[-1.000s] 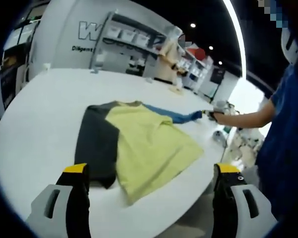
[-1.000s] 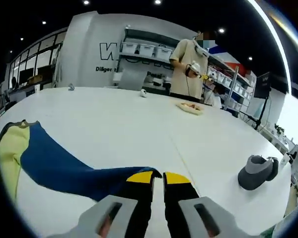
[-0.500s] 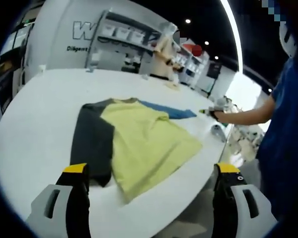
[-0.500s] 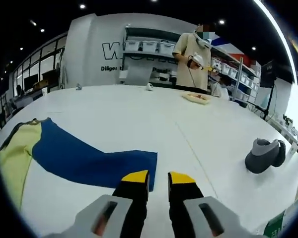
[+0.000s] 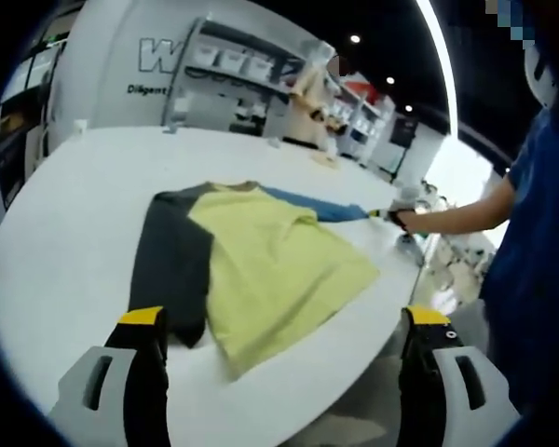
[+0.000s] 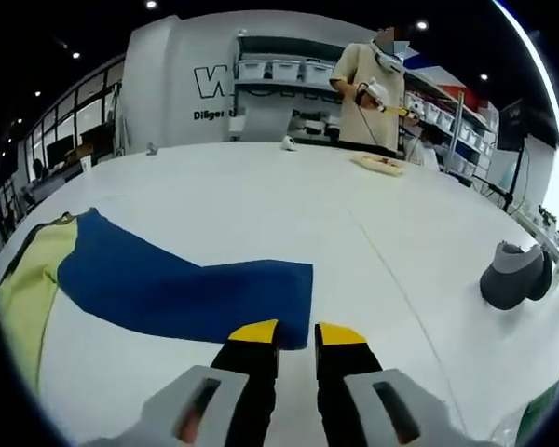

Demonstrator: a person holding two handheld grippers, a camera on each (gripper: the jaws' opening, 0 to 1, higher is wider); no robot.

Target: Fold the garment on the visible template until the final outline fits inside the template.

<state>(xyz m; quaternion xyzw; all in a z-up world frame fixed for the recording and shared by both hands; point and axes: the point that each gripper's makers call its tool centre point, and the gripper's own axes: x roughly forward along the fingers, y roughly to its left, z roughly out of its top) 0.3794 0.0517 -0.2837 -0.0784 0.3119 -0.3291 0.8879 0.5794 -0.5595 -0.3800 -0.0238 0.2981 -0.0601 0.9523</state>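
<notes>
1. Yellow fabric forms the main panel of the garment (image 5: 275,270), which I see in the left gripper view lying flat on the white counter (image 5: 65,242). Its dark grey sleeve (image 5: 172,265) lies along the near left side and its blue sleeve (image 5: 321,208) stretches away toward the far right edge of the counter.
2. My left gripper (image 5: 284,358) hangs above the near edge of the counter, its yellow-tipped fingers (image 5: 142,321) spread wide apart and holding nothing; the garment lies ahead of them, untouched.
3. At the end of the blue sleeve, in the same view, the right gripper (image 5: 388,215) appears, held by a person's bare forearm (image 5: 456,221) coming out of a blue top (image 5: 536,270). From here I cannot tell whether it touches the cloth.
4. Behind the counter stand a white wall with dark lettering (image 5: 121,56) and shelving (image 5: 233,79), with a second person (image 5: 312,102) beside it.
5. In the right gripper view, the blue sleeve (image 6: 186,289) lies flat on the counter (image 6: 373,242), its squared cuff end just beyond my right gripper (image 6: 296,333). The yellow panel (image 6: 28,289) joins it at the left.
6. The right fingers (image 6: 252,337) stand nearly closed, a narrow gap between the yellow tips, with no cloth in that gap; the tips sit just short of the cuff edge.
7. A grey rounded object (image 6: 517,277) rests on the counter at the right, well apart from the sleeve. A shallow tray (image 6: 382,165) sits at the far edge, in front of the person in a beige top (image 6: 368,88) who holds a handheld device.
</notes>
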